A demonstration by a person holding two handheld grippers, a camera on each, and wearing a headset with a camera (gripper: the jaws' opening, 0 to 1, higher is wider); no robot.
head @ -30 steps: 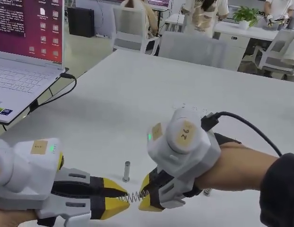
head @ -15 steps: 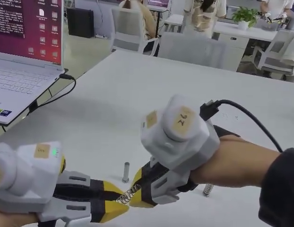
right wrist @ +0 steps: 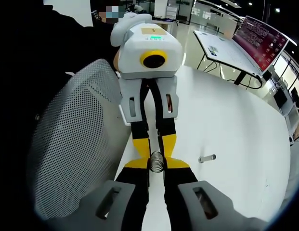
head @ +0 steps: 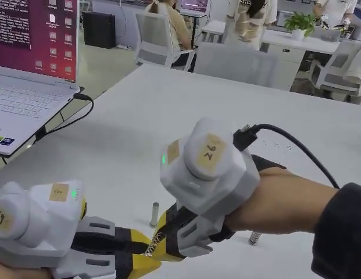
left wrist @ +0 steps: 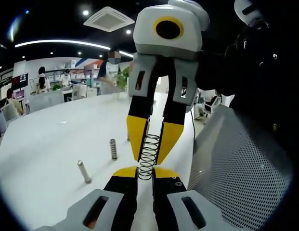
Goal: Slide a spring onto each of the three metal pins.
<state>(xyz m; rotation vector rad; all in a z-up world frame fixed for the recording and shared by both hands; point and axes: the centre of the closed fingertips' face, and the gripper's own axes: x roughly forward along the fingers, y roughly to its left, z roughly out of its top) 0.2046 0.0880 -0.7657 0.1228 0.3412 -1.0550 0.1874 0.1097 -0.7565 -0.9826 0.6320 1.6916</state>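
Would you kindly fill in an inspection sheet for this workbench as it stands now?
Surface: white table, plain top.
Job's things: small steel coil spring held between both tools; bare metal pin upright; second upright pin with a spring already on it.
Clutter: open laptop at the table's far left.
Grippers: left tool and right tool each clamp one end of the spring.
Cables: black cable plugged into the right tool; black laptop cable.
Surroundings: grey office chair, potted plant, people behind.
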